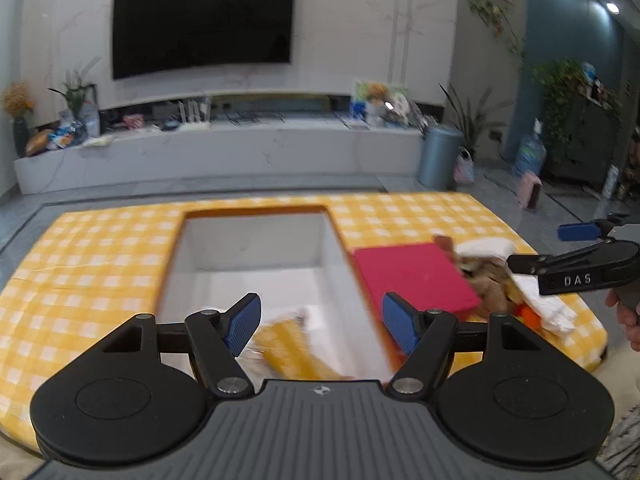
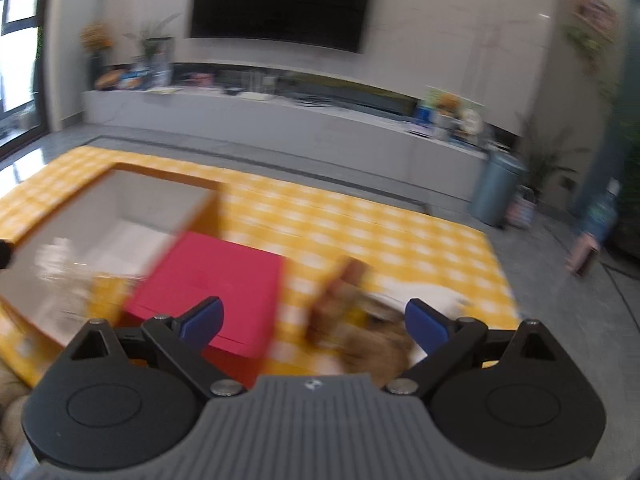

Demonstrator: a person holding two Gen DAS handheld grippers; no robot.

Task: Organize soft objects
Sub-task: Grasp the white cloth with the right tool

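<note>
Both grippers are reading as wide apart with nothing between the pads: left gripper (image 1: 319,322) is hanging over the near end of the box (image 1: 256,240), right gripper (image 2: 314,322) is hanging over the toy pile (image 2: 360,332). From the left wrist view we are also seeing the right gripper from the side, above the pile, a hand (image 1: 628,312) behind it.

Soft things: we are seeing a yellow checked item (image 1: 288,346) lying inside the box, blurred; a red pad (image 1: 416,276) lying on the table (image 1: 100,248) touching the box's right wall; a brown plush and white cloth heap just beside the pad, on its right.

Risks, as we are judging them:
- Both views are smeared, so aim on the heap is looking uncertain; the pads could be closing on white cloth only and leaving the plush.
- Heap is tangled, so one lift may be dragging neighbours off the table's right edge, which is near.
- Red pad is crowding the box wall; a carry across it could be snagging or nudging the box.
- Grippers are working near each other, so a collision over the box is possible.
</note>
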